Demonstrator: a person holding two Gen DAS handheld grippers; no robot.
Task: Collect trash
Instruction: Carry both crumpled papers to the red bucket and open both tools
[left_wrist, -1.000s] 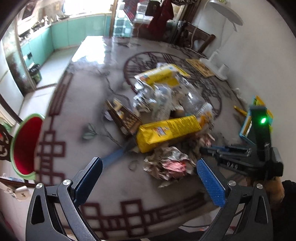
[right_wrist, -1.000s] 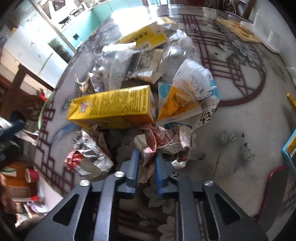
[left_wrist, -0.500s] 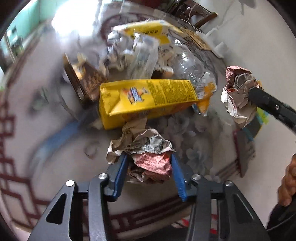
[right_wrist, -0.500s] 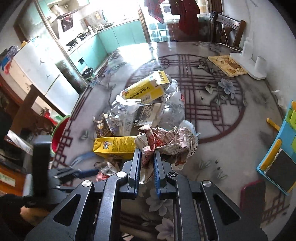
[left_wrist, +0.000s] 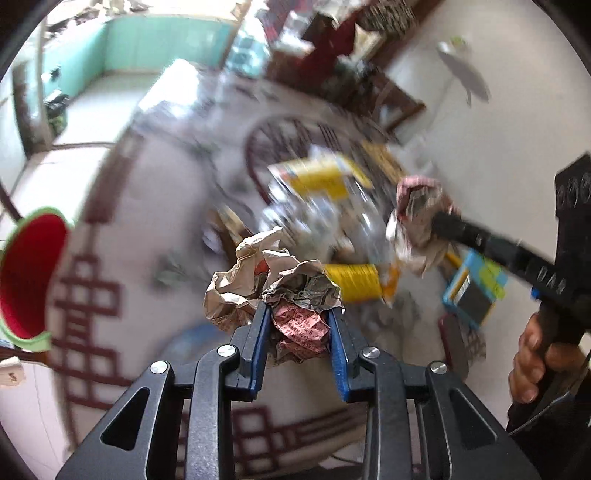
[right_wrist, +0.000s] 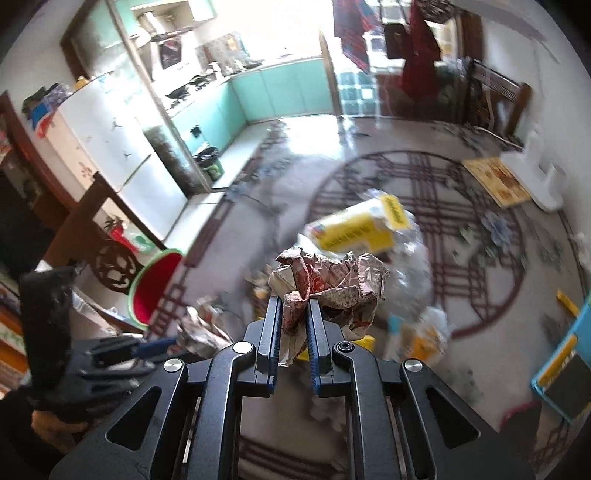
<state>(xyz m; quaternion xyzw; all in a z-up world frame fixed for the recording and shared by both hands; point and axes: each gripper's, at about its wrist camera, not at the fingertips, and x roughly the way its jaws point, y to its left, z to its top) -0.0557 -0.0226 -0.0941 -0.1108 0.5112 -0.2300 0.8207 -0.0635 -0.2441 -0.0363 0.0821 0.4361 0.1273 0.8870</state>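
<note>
Left wrist: closing jaws pinch crumpled paper (left_wrist: 295, 295).

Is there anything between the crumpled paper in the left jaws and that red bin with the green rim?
Nothing visible. The crumpled paper sits between the closing jaws of the left gripper; only bare table lies toward the red bin past its edge.

Left wrist view: looked forward and steeply down along the fingers (left_wrist: 263, 325) over the desk (left_wrist: 155, 221), close above it. Right wrist view: aimed likewise along its fingers (right_wrist: 275, 321), angled toward the kitchen. Shared by both: yellow carton (left_wrist: 325, 177) (right_wrist: 354, 229), red bin (left_wrist: 29, 280) (right_wrist: 155, 288), patterned desk (right_wrist: 480, 236).
</note>
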